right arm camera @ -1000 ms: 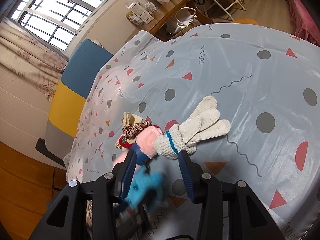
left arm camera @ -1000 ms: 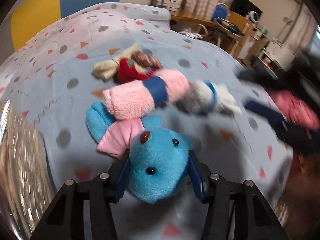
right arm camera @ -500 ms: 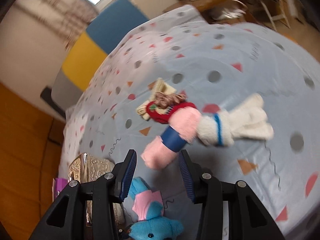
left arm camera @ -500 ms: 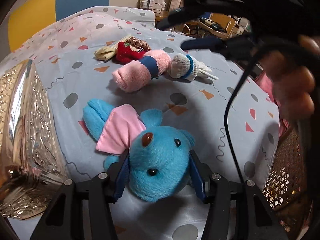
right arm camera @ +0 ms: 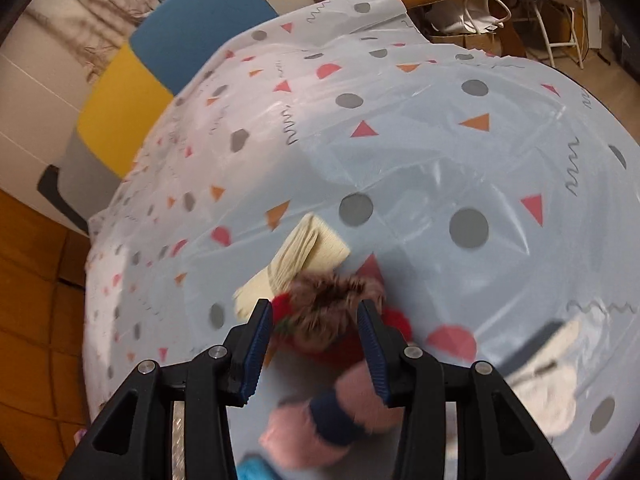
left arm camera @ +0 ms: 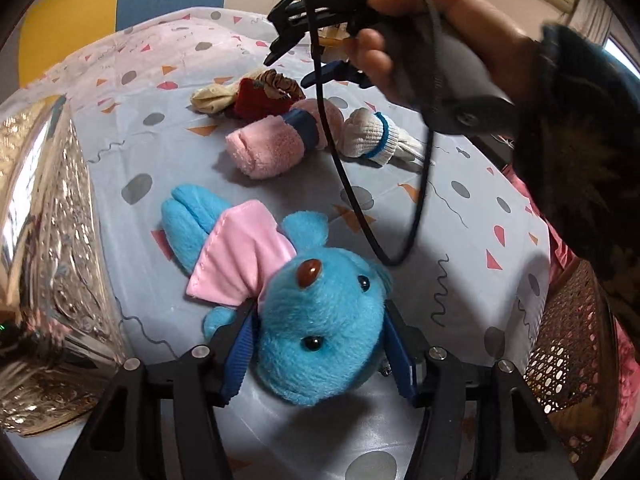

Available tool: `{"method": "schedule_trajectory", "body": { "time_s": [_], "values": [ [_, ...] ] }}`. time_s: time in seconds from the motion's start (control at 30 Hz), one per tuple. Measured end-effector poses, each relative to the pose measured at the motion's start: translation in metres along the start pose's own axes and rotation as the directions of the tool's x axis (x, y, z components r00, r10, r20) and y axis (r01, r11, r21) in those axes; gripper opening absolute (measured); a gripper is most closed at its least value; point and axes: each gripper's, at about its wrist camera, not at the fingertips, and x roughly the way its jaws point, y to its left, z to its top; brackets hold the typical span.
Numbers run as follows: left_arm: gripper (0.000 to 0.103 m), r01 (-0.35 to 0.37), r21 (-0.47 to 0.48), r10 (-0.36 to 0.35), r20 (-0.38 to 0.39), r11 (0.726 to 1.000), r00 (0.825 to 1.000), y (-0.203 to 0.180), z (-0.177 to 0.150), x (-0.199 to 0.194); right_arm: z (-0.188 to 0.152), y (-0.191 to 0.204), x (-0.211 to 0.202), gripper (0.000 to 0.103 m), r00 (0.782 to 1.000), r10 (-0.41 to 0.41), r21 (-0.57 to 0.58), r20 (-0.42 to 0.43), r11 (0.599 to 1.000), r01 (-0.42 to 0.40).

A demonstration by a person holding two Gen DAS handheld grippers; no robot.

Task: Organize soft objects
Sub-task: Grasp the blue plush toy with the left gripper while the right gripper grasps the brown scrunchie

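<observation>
My left gripper [left arm camera: 320, 354] sits low over the tablecloth [left arm camera: 460, 240] and squeezes the head of the blue teddy [left arm camera: 320, 320] between its two blue pads. The teddy's pink shirt and legs stretch away in front of the tool.

My right gripper [right arm camera: 316, 344] hangs above the far pile, tipped down, with my hand [left arm camera: 420, 36] wrapped around its handle. Its fingers are spread apart and hold nothing. Between them, underneath, I see the red and brown fuzzy toy [right arm camera: 332, 316]. A cream cloth [right arm camera: 300, 256] lies just past it. The pink roll with a dark blue band [left arm camera: 280, 144] lies on the near side, next to the white glove [left arm camera: 372, 136].

The right view is blurry down low, so the pink roll and glove look smeared there. The black cable [left arm camera: 360, 208] crosses in front of the roll in the left view. My sleeve hides the table's right side.

A shiny silver box [left arm camera: 48, 260] stands close on the left of the teddy. Bare cloth lies open ahead and to the right.
</observation>
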Motion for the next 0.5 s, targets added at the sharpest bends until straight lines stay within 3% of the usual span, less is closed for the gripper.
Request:
{"method": "schedule_trajectory", "body": {
  "time_s": [0.3, 0.4, 0.5],
  "values": [
    [0.062, 0.022, -0.029, -0.022, -0.009, 0.999, 1.0, 0.003, -0.001, 0.003, 0.009, 0.001, 0.041, 0.043, 0.995, -0.051, 0.008, -0.09, 0.999, 0.052],
    [0.062, 0.023, -0.029, -0.023, -0.008, 0.999, 1.0, 0.003, -0.001, 0.003, 0.003, 0.004, 0.038, 0.018, 0.995, -0.061, -0.041, -0.083, 0.998, 0.057],
    [0.062, 0.02, -0.03, -0.02, -0.005, 0.999, 1.0, 0.004, -0.003, 0.003, -0.006, 0.002, 0.026, 0.012, 0.995, -0.057, -0.079, -0.077, 0.996, 0.051]
  ]
}}
